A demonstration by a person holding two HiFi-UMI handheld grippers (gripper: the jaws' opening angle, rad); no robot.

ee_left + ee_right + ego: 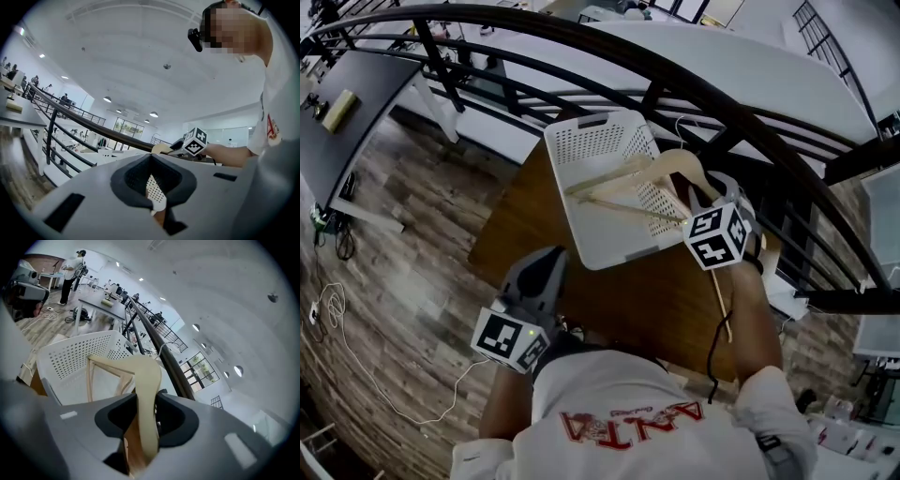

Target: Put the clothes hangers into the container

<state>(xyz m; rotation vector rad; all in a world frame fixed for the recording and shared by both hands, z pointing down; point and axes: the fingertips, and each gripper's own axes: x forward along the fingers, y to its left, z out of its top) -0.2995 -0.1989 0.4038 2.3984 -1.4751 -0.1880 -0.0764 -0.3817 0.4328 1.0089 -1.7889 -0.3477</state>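
Note:
A white perforated basket [581, 127] stands on a brown table [656, 300]. My right gripper [698, 192] is shut on a pale wooden hanger [652, 173], which hangs tilted over the basket's right half with its bar inside the rim. In the right gripper view the hanger [145, 376] runs out from between the jaws of the gripper [143, 413] toward the basket [70, 357]. My left gripper [539, 277] hovers left of the table's near corner, away from the basket. Its jaws [152, 180] stand slightly apart with nothing between them, and it points level at the hanger [161, 148].
A curved black railing [675, 84] runs behind the table. A dark desk [356, 103] stands at far left on the wood floor, with cables [328, 305] below it. A thin pale stick [724, 305] lies on the table's right side.

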